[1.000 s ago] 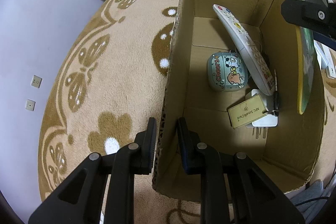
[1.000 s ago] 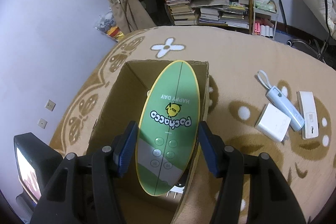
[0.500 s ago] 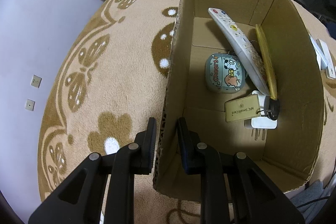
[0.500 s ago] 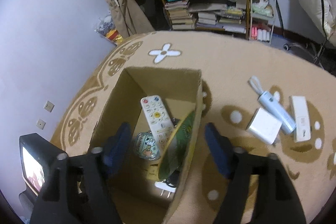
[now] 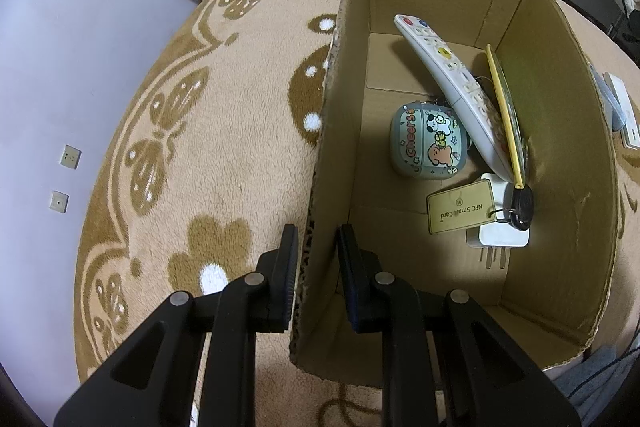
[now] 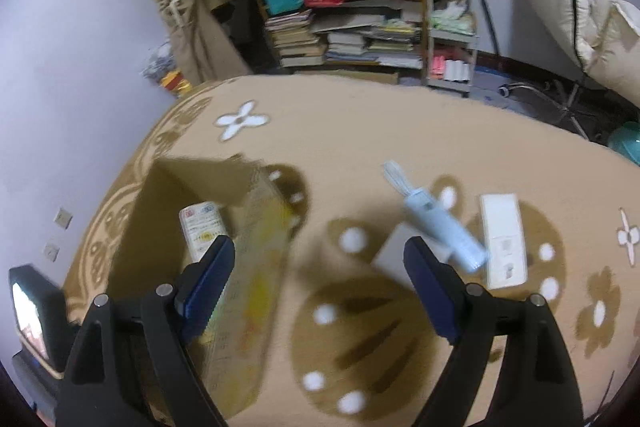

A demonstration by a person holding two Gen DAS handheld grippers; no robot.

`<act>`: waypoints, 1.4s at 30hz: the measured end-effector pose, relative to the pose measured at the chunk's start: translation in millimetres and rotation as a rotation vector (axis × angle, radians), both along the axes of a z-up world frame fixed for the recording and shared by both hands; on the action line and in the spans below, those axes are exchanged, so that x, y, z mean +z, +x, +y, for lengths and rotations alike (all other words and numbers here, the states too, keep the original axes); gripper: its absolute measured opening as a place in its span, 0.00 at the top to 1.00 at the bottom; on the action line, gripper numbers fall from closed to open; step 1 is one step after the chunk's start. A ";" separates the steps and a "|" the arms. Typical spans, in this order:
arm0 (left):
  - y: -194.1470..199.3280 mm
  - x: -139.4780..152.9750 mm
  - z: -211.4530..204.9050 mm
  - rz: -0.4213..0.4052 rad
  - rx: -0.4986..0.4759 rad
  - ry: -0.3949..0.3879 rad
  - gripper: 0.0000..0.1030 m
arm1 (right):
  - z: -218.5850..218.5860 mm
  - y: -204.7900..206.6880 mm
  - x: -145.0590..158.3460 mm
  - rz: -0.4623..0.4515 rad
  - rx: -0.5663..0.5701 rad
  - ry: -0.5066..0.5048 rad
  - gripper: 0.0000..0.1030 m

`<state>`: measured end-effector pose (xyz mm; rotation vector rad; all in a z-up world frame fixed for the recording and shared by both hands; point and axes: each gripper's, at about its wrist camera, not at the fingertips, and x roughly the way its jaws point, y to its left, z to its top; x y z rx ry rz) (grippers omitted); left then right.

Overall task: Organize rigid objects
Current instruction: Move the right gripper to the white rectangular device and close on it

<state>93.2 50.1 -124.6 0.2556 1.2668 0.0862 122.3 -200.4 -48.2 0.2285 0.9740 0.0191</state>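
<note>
Now the green oval board is in the cardboard box, leaning on the right wall beside the remote; a second ago the right gripper held it. That gripper is wide open, empty, swung right toward the blue tube, white box and white block on the rug. Left gripper stays pinched on the box's near-left wall. One item stowed, three left.
</note>
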 end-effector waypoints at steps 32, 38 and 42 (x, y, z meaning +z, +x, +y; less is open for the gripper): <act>8.0 -4.7 -7.5 -0.007 -0.012 0.064 0.80 | -158.0 28.5 -127.2 0.140 -0.330 -0.019 0.24; 8.1 -6.0 -8.9 -0.009 -0.016 0.068 0.79 | -152.8 33.1 -129.1 0.152 -0.335 -0.113 0.46; 8.3 -5.9 -9.5 -0.007 -0.016 0.071 0.79 | -154.5 21.5 -122.9 0.105 -0.365 -0.117 0.50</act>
